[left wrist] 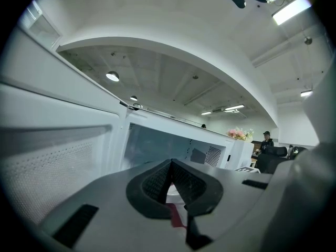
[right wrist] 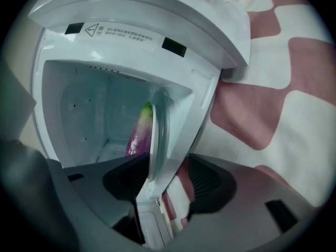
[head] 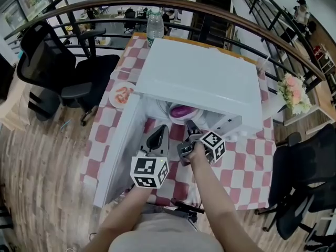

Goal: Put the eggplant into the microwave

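The white microwave (head: 199, 77) stands on the checked table with its door (head: 118, 151) swung open to the left. A purple eggplant (head: 181, 111) with a green stem lies inside on a white plate (head: 170, 114). My right gripper (head: 190, 126) is at the mouth of the cavity. In the right gripper view the eggplant (right wrist: 137, 135) rests on the plate (right wrist: 160, 125), whose rim runs between the open jaws of my right gripper (right wrist: 167, 180). My left gripper (head: 159, 135) hovers beside the door; the left gripper view shows the left gripper (left wrist: 170, 172) shut and empty.
A water bottle (head: 155, 25) stands behind the microwave and a small plate of red food (head: 122, 95) lies to its left. Flowers (head: 294, 91) are at the right, and black office chairs (head: 58, 67) at the left. A curved railing runs behind the table (head: 247, 167).
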The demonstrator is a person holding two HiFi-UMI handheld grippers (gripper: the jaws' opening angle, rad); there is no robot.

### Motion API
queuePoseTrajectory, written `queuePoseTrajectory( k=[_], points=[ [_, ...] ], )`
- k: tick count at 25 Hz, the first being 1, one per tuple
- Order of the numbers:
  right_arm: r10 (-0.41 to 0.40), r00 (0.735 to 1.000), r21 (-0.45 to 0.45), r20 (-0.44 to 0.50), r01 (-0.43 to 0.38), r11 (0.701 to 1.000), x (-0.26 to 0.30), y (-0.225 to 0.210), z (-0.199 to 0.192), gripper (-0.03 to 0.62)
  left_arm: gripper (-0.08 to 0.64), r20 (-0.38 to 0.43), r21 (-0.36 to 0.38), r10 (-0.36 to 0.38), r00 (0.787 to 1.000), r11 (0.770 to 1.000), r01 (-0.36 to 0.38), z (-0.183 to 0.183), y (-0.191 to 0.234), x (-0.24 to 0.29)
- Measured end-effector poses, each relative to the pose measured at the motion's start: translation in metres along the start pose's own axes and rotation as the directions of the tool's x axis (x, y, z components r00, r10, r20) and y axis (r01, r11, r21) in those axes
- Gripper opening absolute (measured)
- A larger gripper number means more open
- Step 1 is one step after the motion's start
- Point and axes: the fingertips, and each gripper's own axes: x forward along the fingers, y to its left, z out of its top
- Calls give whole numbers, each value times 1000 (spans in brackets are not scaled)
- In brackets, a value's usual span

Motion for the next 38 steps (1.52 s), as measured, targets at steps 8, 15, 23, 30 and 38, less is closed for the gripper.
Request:
queuePoseTrajectory(
  k=[8, 15, 23, 30, 38],
  points=[
    [-60, 998, 54, -22, 61, 997, 14, -3, 0, 284, 5, -8, -24, 17, 1000, 1000, -17, -2, 9, 0],
    [-87, 996, 50, -30, 88, 995, 25, -1, 0, 304, 5, -6, -38, 28, 1000, 999, -28, -3, 15, -1],
    [-50, 999, 20, -23, 50, 999, 20, 9, -3, 305, 5, -6, -38, 29, 1000, 999, -29, -4, 13, -6],
    [-20, 999, -28, -49, 18, 999, -1, 17, -18, 305, 5, 7, -34, 21, 1000, 999, -21, -3, 3, -19],
    [98, 992, -83, -75, -104, 991, -42, 30, -38, 206, 5, 30, -44, 21, 999, 999, -20, -3, -8, -39]
  ],
)
